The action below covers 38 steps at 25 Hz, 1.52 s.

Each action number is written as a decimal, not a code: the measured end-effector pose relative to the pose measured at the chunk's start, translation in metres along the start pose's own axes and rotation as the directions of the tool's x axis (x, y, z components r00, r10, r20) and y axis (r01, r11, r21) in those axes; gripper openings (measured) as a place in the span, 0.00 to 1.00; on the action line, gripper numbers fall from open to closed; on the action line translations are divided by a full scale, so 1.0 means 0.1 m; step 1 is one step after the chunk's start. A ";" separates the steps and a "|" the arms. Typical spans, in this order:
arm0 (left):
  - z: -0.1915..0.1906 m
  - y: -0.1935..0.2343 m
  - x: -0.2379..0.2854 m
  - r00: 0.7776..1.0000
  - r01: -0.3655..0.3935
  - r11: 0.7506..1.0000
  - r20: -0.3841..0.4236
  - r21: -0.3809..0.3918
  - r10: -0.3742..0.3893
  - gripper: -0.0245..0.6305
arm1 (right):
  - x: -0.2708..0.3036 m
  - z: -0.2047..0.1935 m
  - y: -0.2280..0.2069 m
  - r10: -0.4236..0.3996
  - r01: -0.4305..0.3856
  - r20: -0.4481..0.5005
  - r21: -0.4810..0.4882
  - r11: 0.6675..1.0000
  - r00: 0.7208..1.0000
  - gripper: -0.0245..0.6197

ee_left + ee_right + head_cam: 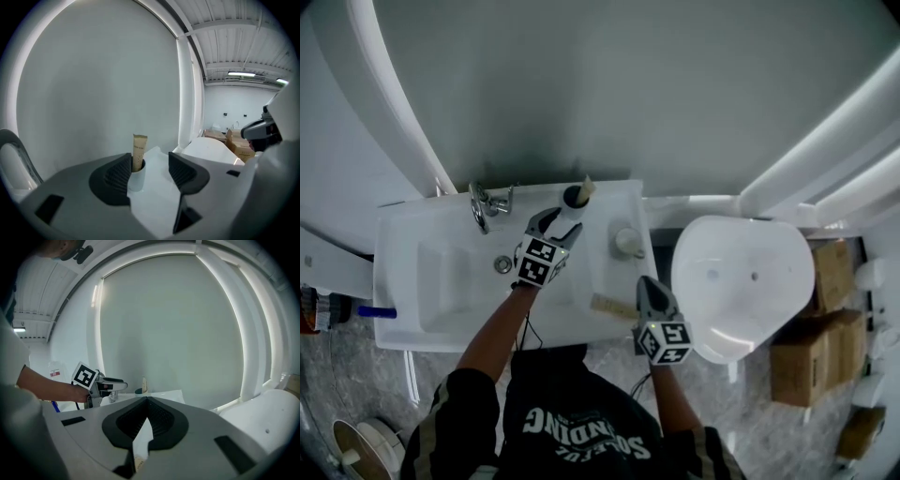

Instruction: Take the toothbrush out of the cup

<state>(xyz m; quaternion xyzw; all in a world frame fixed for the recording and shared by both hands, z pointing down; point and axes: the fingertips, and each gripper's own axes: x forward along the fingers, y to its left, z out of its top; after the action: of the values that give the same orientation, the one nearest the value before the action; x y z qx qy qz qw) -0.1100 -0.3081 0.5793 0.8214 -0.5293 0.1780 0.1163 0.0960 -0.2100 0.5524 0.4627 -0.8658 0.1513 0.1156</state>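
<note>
A white cup [573,200] stands at the back edge of the white washstand [403,234], with a tan wrapped packet [586,189] upright in it. My left gripper [558,225] is open just in front of the cup, not touching it. In the left gripper view the cup [136,177] and its packet [139,149] show ahead, next to the left pad, between the open jaws of the left gripper [150,172]. My right gripper [643,292] is shut on a second flat tan packet [608,306] over the washstand's front right corner. In the right gripper view that thin packet [142,439] is pinched by the right gripper [146,420].
A chrome tap [483,202] and the basin [450,281] with its drain [503,264] lie to the left. A small round fitting [627,242] sits right of the cup. A white toilet [741,281] and cardboard boxes [811,342] stand at the right.
</note>
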 end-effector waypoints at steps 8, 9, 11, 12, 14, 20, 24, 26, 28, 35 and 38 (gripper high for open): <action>-0.02 0.02 0.29 1.000 0.001 1.000 -0.015 0.004 -0.001 0.39 | -0.05 -0.11 -0.12 -0.042 0.042 -0.028 0.018 0.999 0.999 0.03; -0.02 0.06 0.35 1.000 0.002 1.000 -0.021 0.005 -0.002 0.39 | -0.04 -0.11 -0.12 -0.044 0.044 -0.031 0.020 0.999 0.999 0.03; -0.02 0.14 0.48 0.999 -0.002 1.000 -0.033 0.010 0.002 0.39 | -0.03 -0.12 -0.11 -0.047 0.047 -0.034 0.023 0.999 0.998 0.03; -0.02 0.16 0.54 0.999 -0.002 1.000 -0.039 0.015 0.003 0.39 | -0.03 -0.13 -0.11 -0.049 0.050 -0.038 0.024 0.998 0.998 0.03; -0.02 0.20 0.66 0.999 0.002 1.000 -0.052 0.019 -0.001 0.39 | -0.04 -0.17 -0.12 -0.054 0.056 -0.049 0.028 0.998 0.997 0.03; -0.04 0.31 0.95 0.995 0.022 1.000 -0.094 0.004 -0.022 0.39 | 0.00 -0.22 -0.14 -0.062 0.065 -0.067 0.036 0.997 0.996 0.03; -0.10 0.31 1.10 0.990 0.056 0.997 -0.134 0.044 -0.050 0.39 | 0.03 -0.24 -0.15 -0.069 0.073 -0.071 0.050 0.996 0.995 0.03; -0.12 0.33 1.16 0.988 0.051 0.996 -0.149 0.069 -0.040 0.39 | 0.05 -0.24 -0.16 -0.069 0.073 -0.069 0.051 0.996 0.995 0.03; -0.15 0.37 1.21 0.985 0.035 0.997 -0.170 0.074 -0.022 0.39 | 0.07 -0.24 -0.17 -0.069 0.073 -0.069 0.052 0.996 0.995 0.03; -0.02 0.38 1.05 0.991 0.029 0.997 -0.129 0.076 -0.019 0.14 | 0.06 -0.23 -0.19 -0.070 0.074 -0.071 0.057 0.996 0.995 0.03; 0.11 0.35 0.93 0.996 0.043 0.991 -0.088 0.124 -0.033 0.13 | 0.04 -0.23 -0.19 -0.066 0.070 -0.071 0.051 0.996 0.995 0.03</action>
<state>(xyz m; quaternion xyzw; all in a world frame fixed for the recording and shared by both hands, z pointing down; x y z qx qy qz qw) -0.1051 -0.4041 0.6086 0.8286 -0.4958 0.2438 0.0905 0.1115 -0.2143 0.5782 0.4893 -0.8406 0.1866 0.1382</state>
